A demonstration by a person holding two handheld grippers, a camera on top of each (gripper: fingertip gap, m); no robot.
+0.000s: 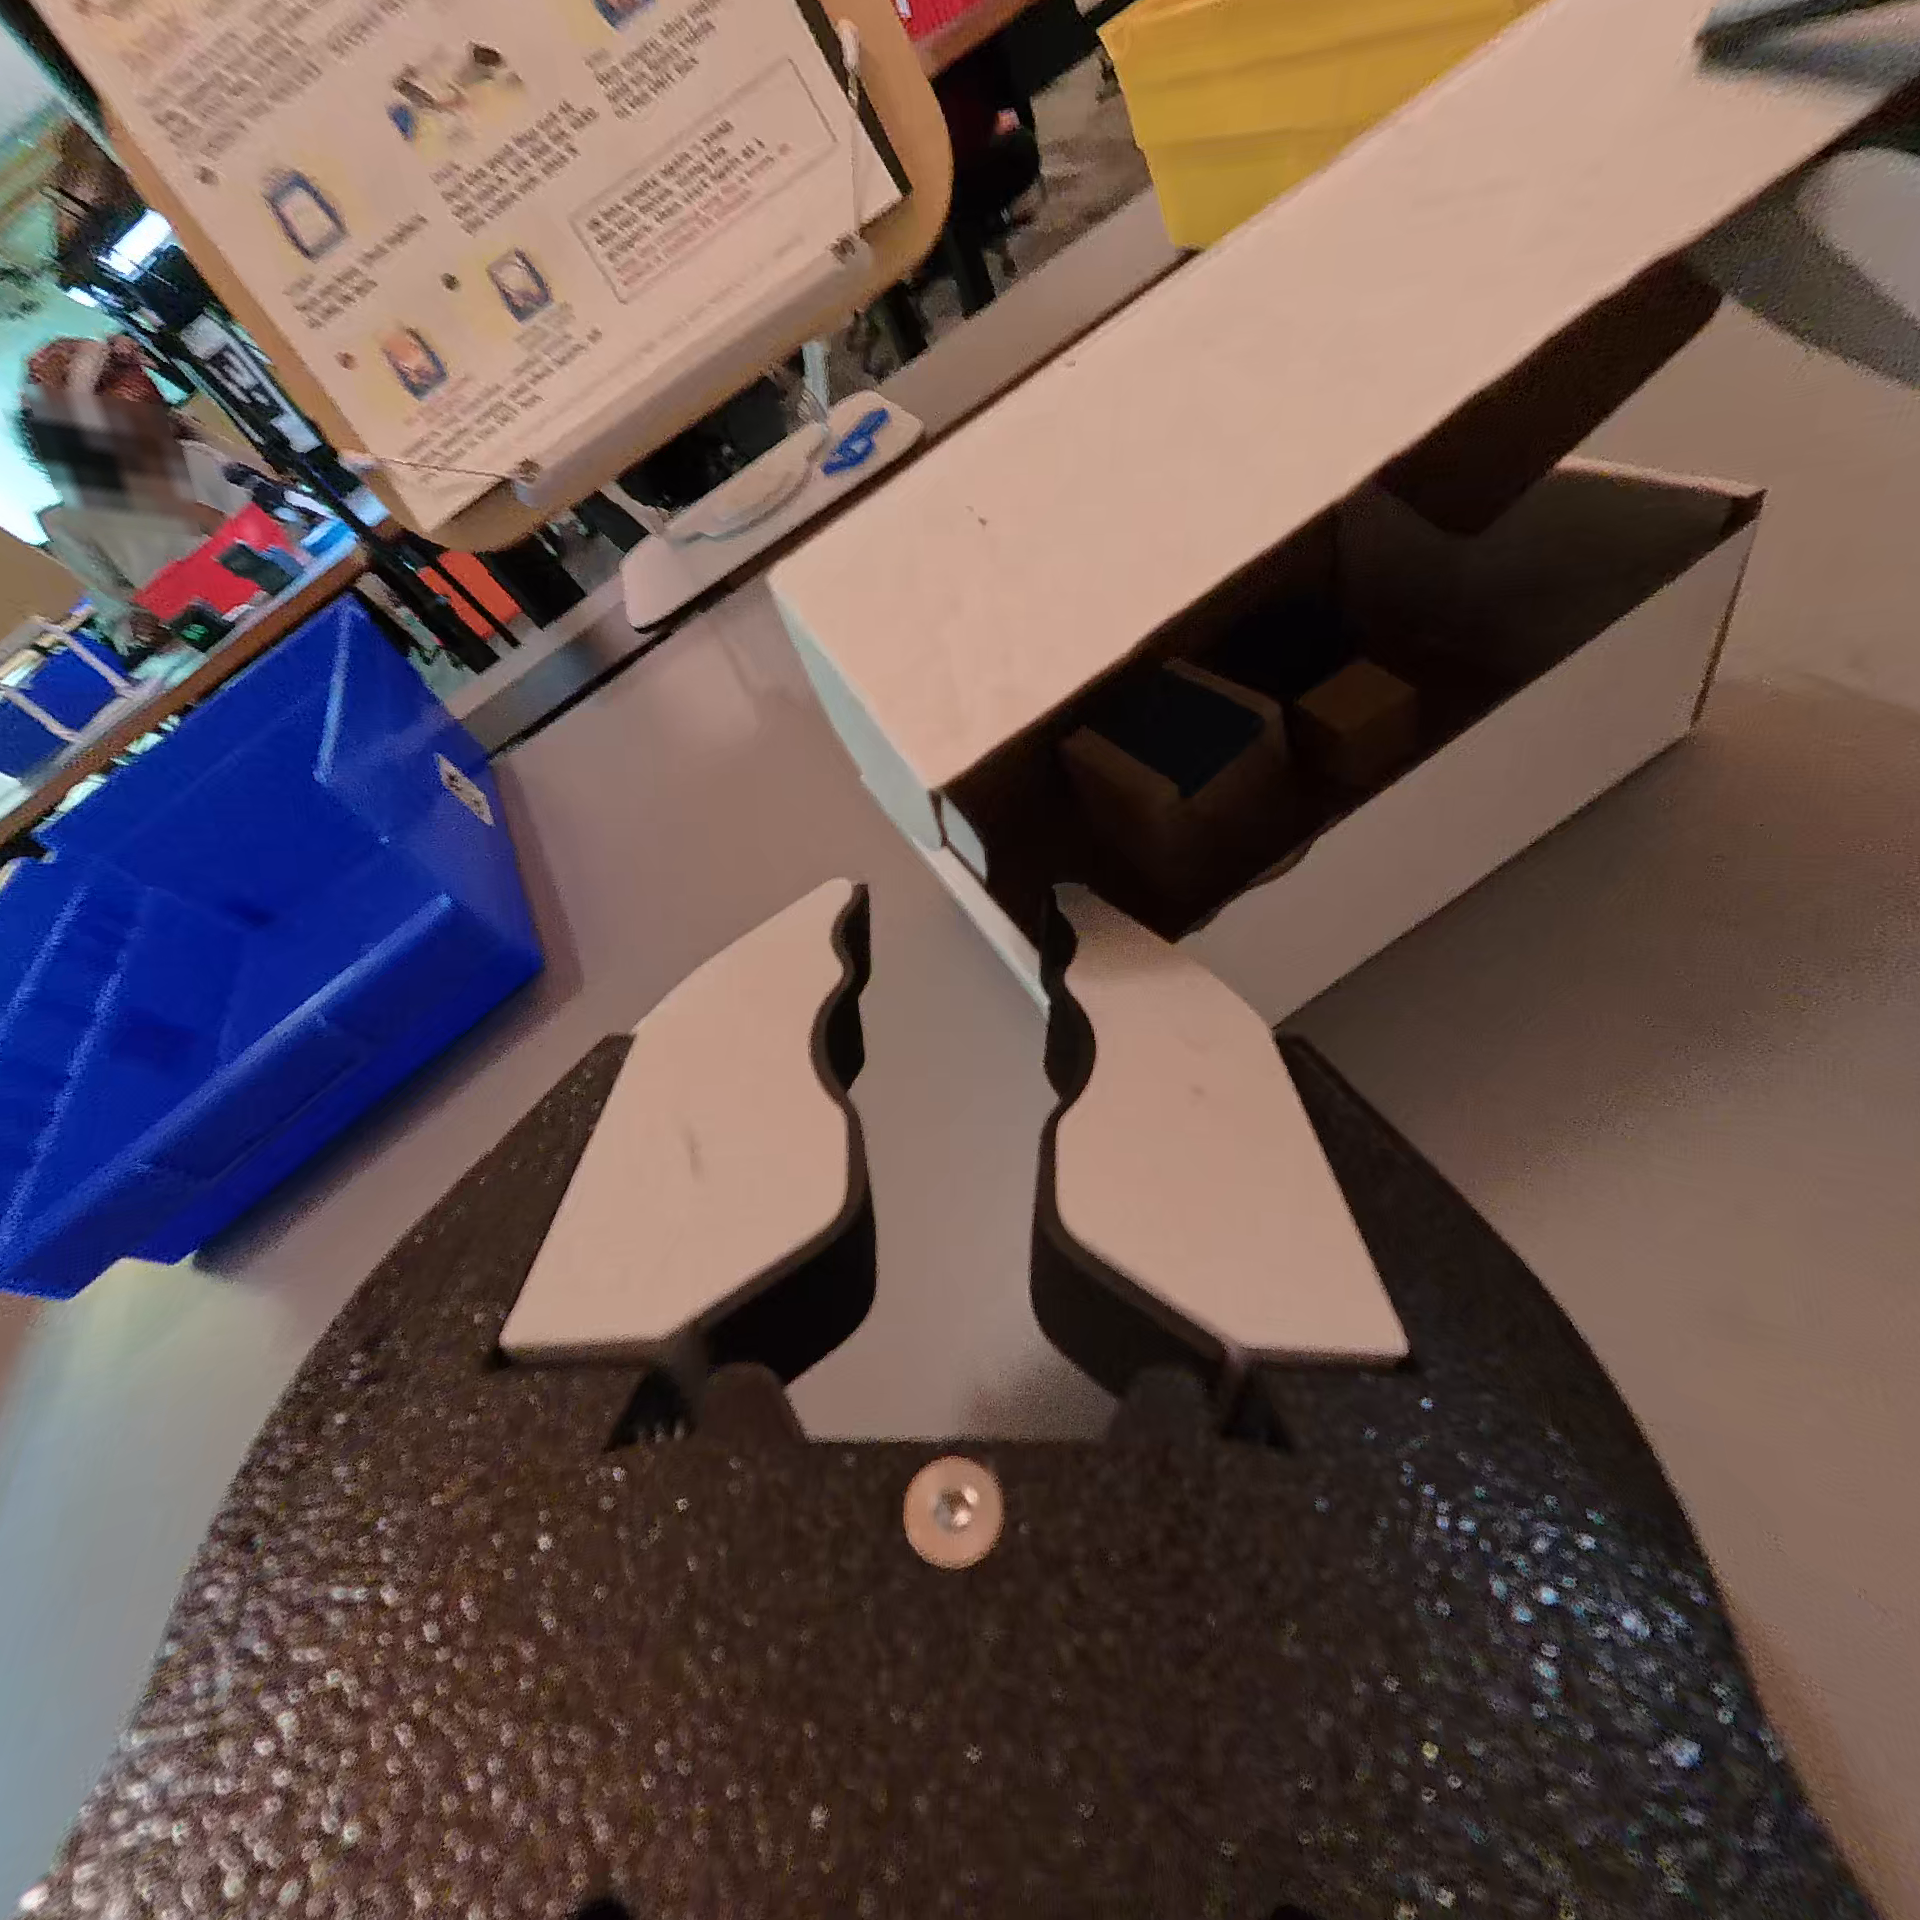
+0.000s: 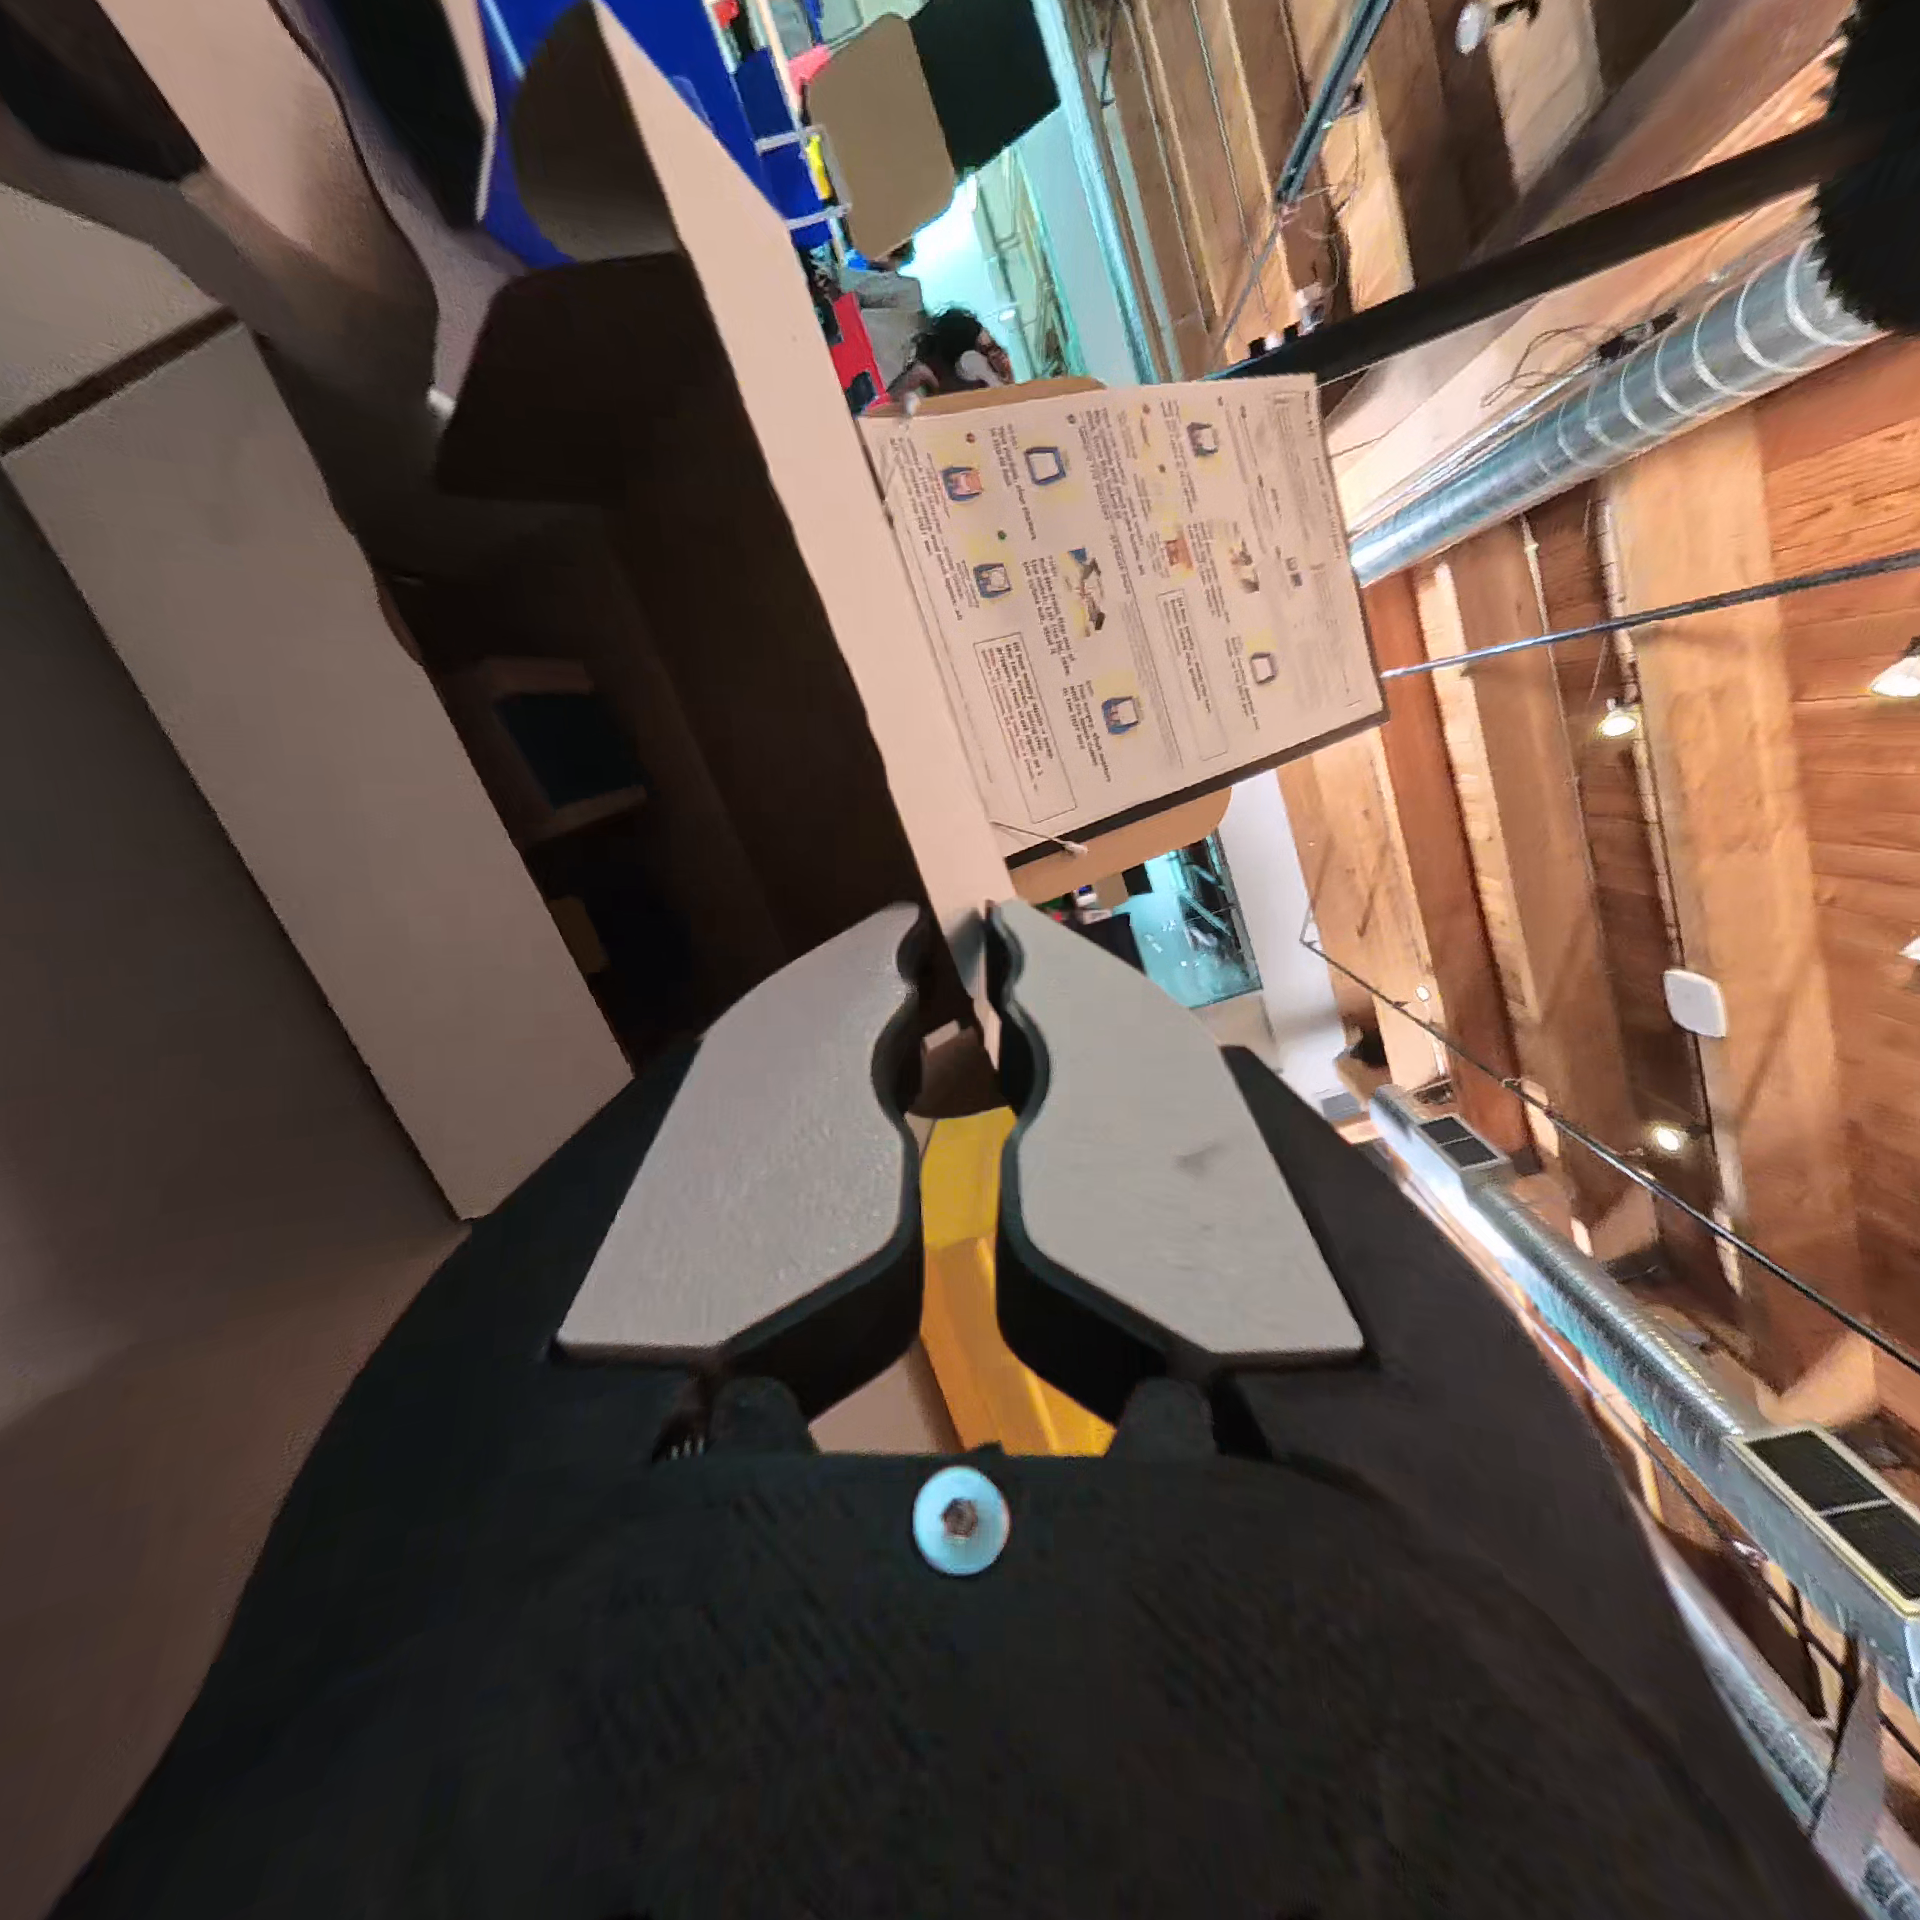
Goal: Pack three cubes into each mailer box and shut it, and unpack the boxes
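A white mailer box (image 1: 1507,748) stands on the grey table with its lid (image 1: 1247,343) half raised. Inside are wooden cubes, one with a blue top face (image 1: 1174,748) and a plain one (image 1: 1356,717); more is hidden in shadow. My left gripper (image 1: 956,904) is open and empty, low over the table at the box's near left corner. My right gripper (image 2: 961,935) is turned on its side and shut on the front edge of the lid (image 2: 748,416), holding it up. The box wall (image 2: 260,727) and a blue-faced cube (image 2: 561,748) show beneath the lid.
A blue bin (image 1: 239,935) sits to the left of the box and a yellow bin (image 1: 1299,104) behind it. An instruction board (image 1: 499,208) on a stand is at the table's far edge. A person stands in the far background. One gripper's finger ends stand about 12 cm off the other's.
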